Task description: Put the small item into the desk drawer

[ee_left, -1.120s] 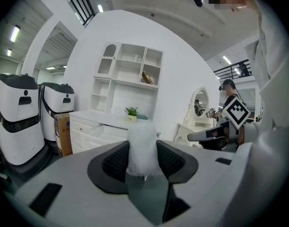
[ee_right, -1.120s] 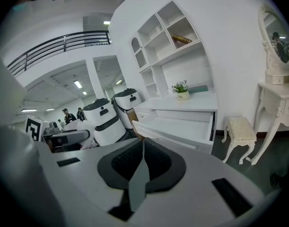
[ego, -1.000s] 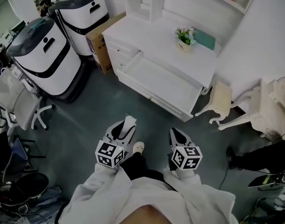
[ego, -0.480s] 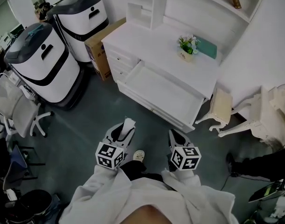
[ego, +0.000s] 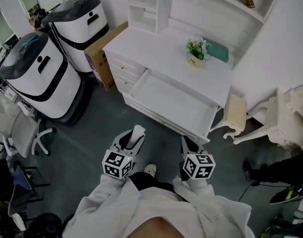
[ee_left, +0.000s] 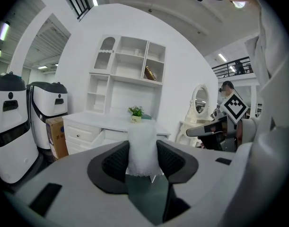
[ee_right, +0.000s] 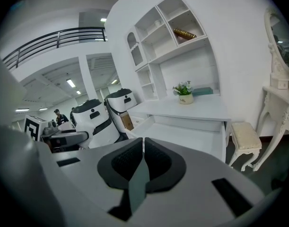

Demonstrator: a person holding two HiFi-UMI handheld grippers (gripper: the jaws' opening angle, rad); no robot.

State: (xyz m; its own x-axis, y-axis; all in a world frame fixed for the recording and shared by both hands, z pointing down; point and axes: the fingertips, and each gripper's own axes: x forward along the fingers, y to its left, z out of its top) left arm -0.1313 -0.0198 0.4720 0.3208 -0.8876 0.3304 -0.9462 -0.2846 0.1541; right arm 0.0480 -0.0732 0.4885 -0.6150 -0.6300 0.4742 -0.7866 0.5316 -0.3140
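My left gripper point(ego: 135, 134) point(ee_left: 142, 151) is shut on a small white block wrapped in rough white material point(ee_left: 142, 148) point(ego: 137, 132), which sticks up between its jaws. My right gripper point(ego: 187, 144) point(ee_right: 143, 151) is shut with nothing between its jaws. Both hang above the grey floor, short of the white desk point(ego: 161, 46) point(ee_left: 106, 122) point(ee_right: 191, 109). The desk's wide drawer point(ego: 172, 102) point(ee_right: 191, 137) stands pulled out towards me and looks bare inside.
A potted plant point(ego: 197, 48) and a teal item point(ego: 218, 51) sit on the desktop. Two white-and-black bins point(ego: 34, 73) and a cardboard box point(ego: 102, 53) stand left of the desk. A cream stool point(ego: 234, 114) and ornate white furniture point(ego: 290, 115) stand to the right. An office chair point(ego: 17, 128) is at far left.
Both grippers have come nearer the desk and its pulled-out drawer, which now sits lower and closer in the head view. The white block stays gripped in the left gripper.
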